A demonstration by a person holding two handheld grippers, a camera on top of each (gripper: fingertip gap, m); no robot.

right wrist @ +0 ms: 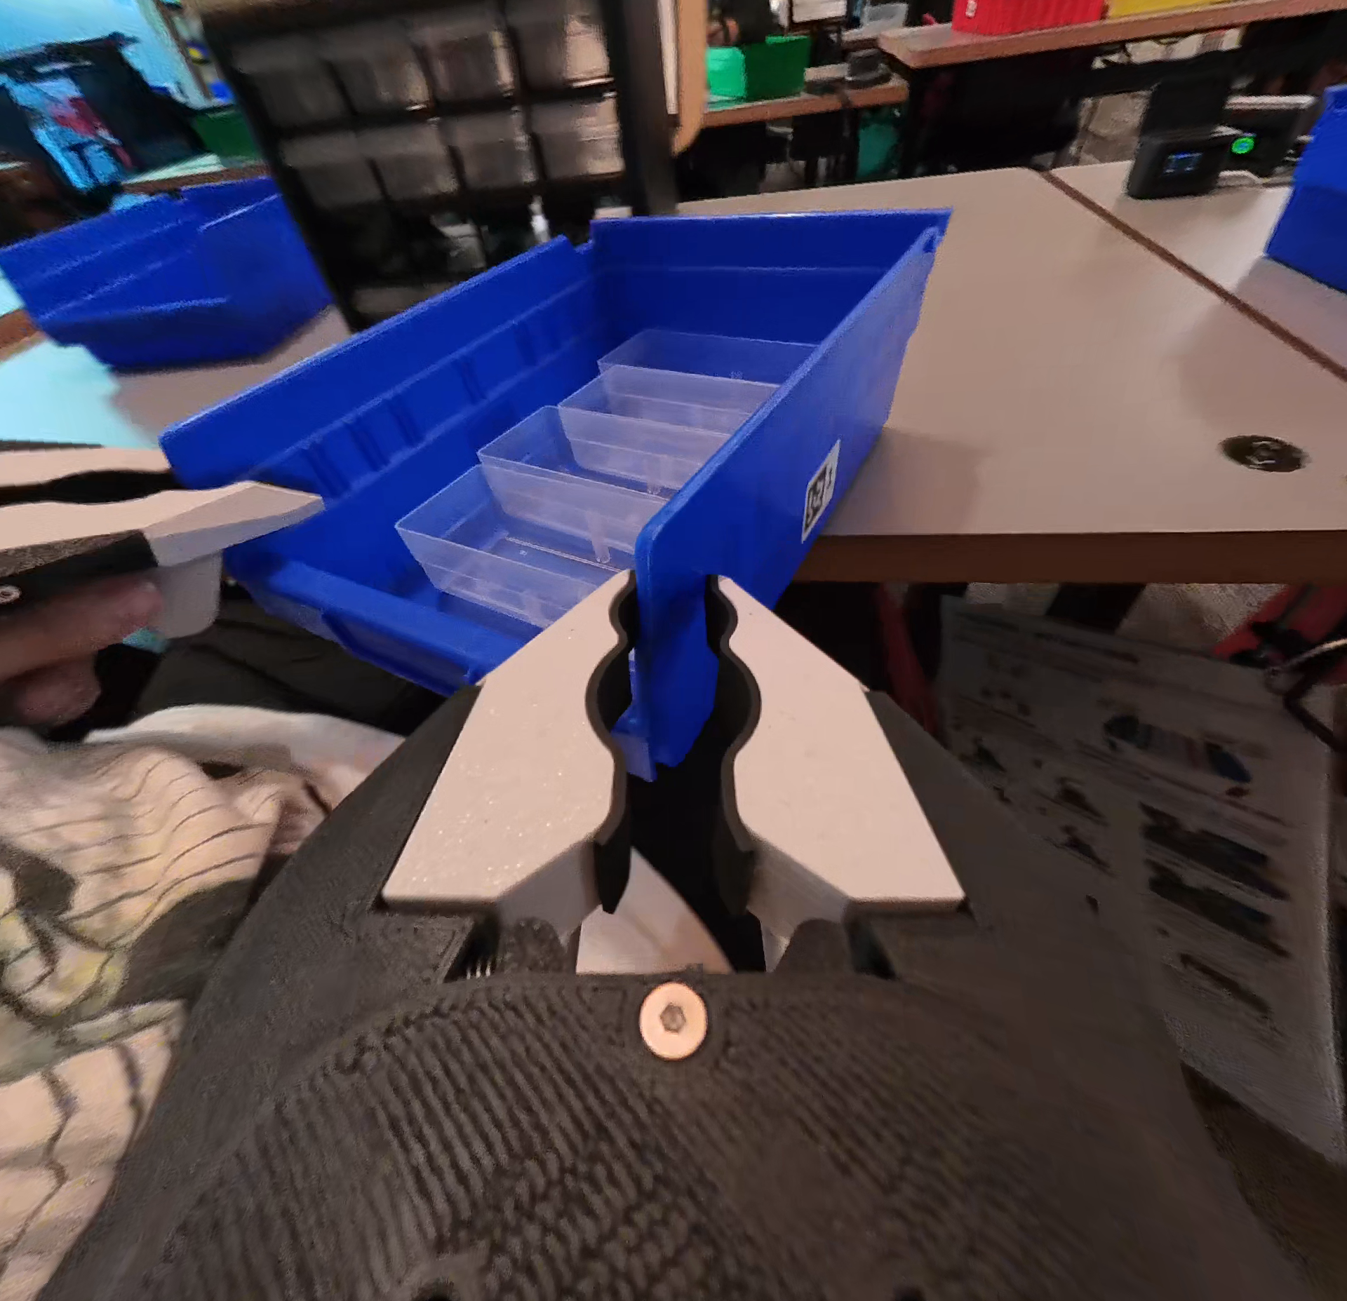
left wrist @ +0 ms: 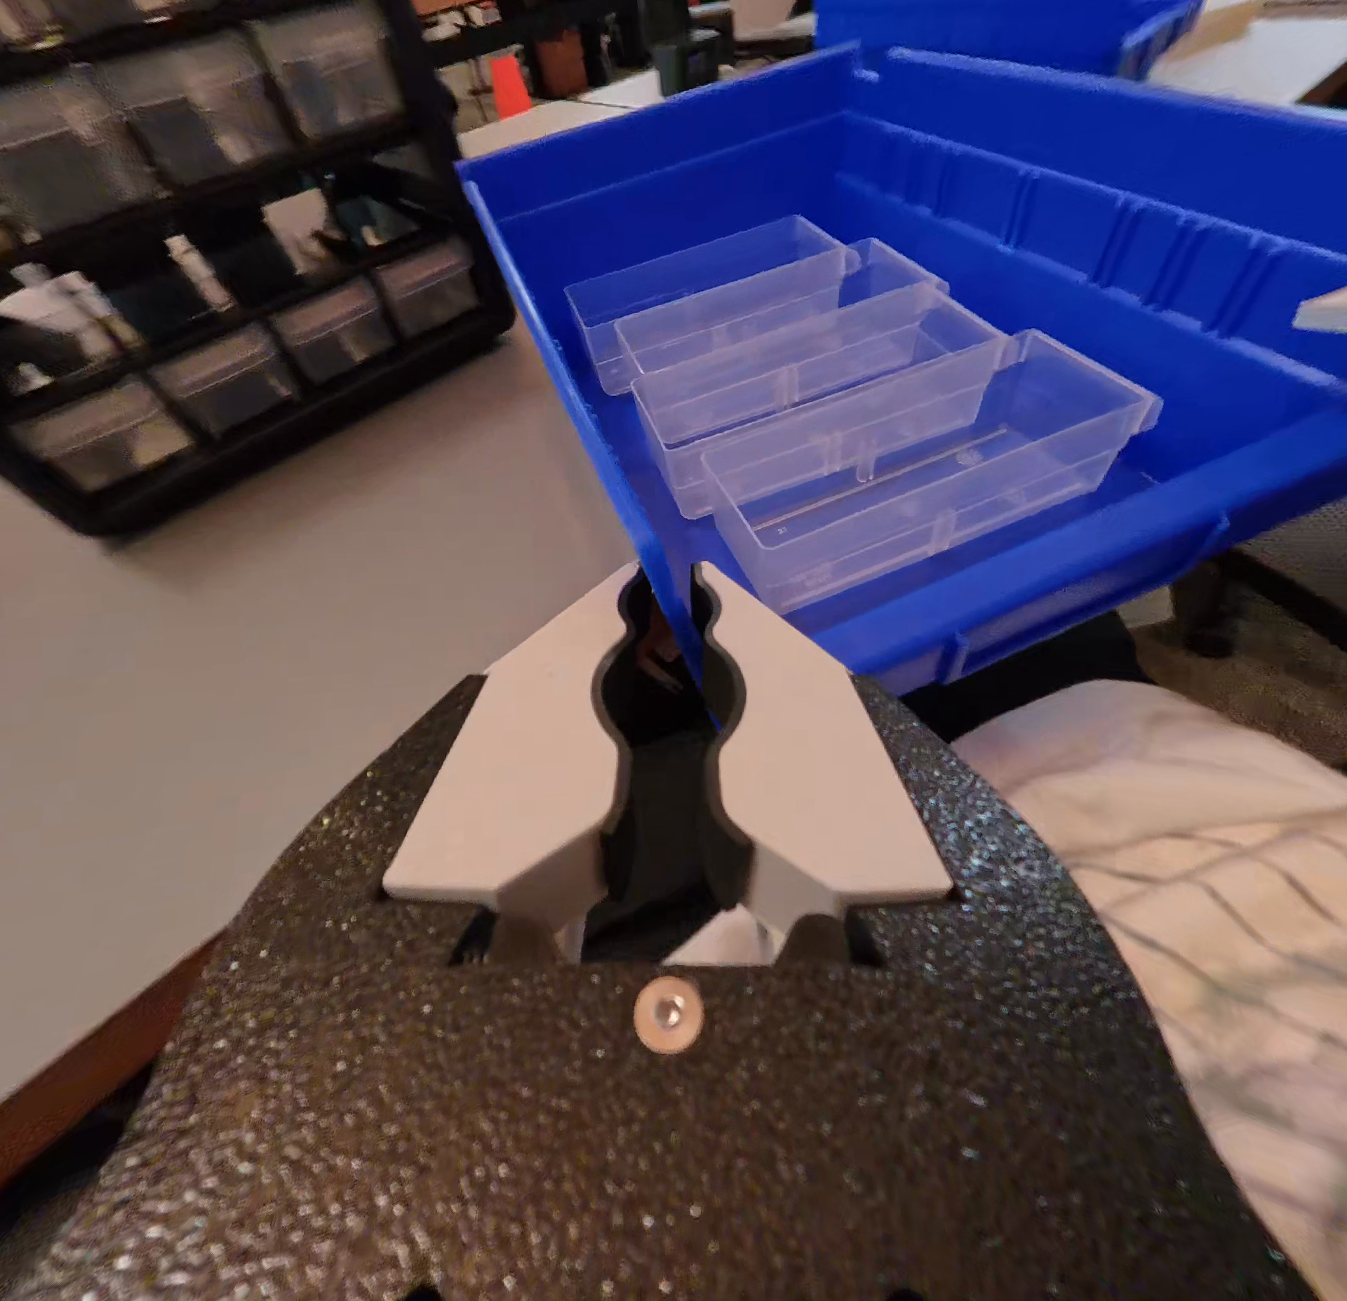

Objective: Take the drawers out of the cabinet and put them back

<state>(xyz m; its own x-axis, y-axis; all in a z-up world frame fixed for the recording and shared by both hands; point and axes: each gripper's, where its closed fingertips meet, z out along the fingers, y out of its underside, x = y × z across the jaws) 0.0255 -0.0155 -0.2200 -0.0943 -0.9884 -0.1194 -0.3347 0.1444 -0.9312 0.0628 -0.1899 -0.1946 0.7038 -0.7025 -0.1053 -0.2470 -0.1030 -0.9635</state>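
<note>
Inside the blue bin (left wrist: 1203, 173), four clear drawers (left wrist: 860, 421) lie overlapped in a row — out of the black cabinet (left wrist: 219, 246), which stands behind on the table (left wrist: 291, 647). Left gripper (left wrist: 667, 581) is clamped on the bin's left side wall; right gripper (right wrist: 674, 592) is clamped on the opposite wall. One grip per side likely keeps the load level, since the bin overhangs the table edge. A second blue bin (right wrist: 160, 289) sits beyond — two bins, two grippers.
</note>
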